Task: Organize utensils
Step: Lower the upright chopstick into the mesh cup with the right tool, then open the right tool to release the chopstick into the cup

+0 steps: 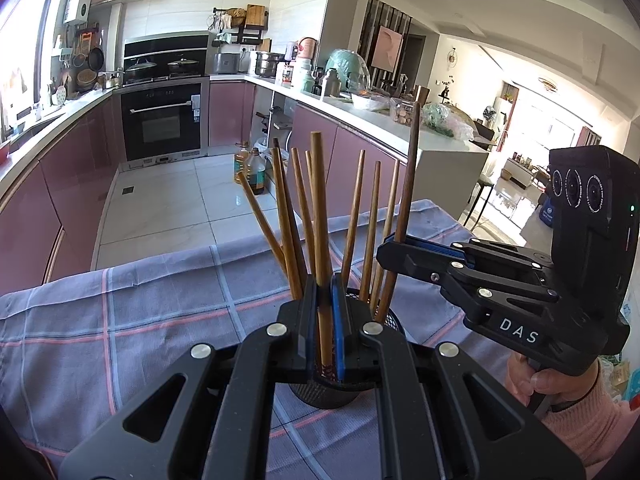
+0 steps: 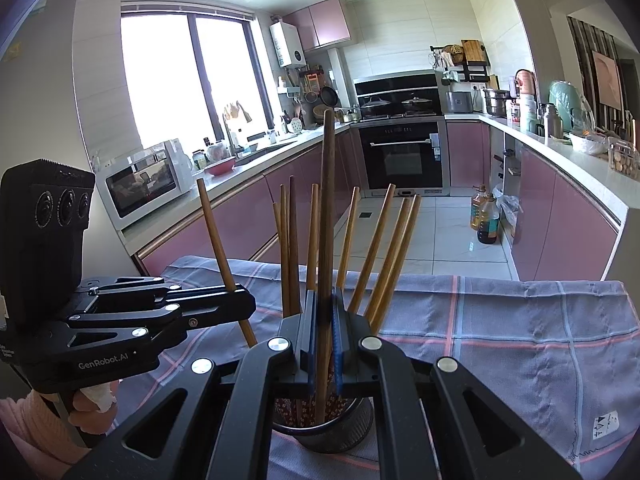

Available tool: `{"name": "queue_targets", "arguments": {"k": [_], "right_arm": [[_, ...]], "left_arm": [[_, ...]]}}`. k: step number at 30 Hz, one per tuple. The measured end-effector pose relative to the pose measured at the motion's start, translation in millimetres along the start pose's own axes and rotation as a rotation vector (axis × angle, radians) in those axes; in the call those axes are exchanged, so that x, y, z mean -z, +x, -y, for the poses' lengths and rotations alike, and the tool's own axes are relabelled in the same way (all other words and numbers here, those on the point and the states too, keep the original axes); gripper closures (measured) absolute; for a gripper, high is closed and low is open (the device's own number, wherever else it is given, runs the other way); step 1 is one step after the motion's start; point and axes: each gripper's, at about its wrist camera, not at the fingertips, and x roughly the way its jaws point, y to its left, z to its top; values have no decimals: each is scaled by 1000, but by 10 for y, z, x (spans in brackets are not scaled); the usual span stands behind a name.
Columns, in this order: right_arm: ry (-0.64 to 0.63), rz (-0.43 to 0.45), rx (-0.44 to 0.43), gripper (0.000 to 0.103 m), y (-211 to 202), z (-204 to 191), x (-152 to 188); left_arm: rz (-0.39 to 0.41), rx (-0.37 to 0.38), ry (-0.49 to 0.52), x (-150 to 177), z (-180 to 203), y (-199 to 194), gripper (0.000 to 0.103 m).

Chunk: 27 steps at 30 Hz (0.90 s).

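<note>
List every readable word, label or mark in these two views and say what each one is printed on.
"DAS": white letters on the side of the right gripper, left wrist view.
"GenRobot.AI": white letters on the side of the left gripper, right wrist view.
White tag on the checked cloth: printed marks too small to read.
Sticker on the oven door: too blurred to read.
Water heater panel: unreadable.
</note>
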Motion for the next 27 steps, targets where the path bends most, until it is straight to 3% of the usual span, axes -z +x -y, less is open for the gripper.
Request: {"name": "queue_targets", "arguments": {"k": [8, 14, 19, 20, 21, 23, 27], "right_arm": [[37, -18, -8, 96, 119, 61, 3], [52, -28, -11, 93, 110, 90, 64], [28, -21, -3, 68, 10, 39, 132], [18, -15, 5, 58, -23, 15, 156], [13, -9, 13, 53, -48, -3, 162], [1, 10, 37, 37, -117, -36, 198], [-36, 55, 100, 16, -231, -122, 289]], "left_arm": [[-33, -2, -26, -16, -74, 159, 95], [-33, -3, -43, 34, -149, 186, 81], [18, -33, -40, 162, -198, 47, 57], [32, -42, -42, 204, -209, 3, 53], [43, -56, -45, 231, -222, -36, 45], [74, -96, -43, 297, -254, -127, 34], [146, -202, -31, 432, -277, -335, 10]]}}
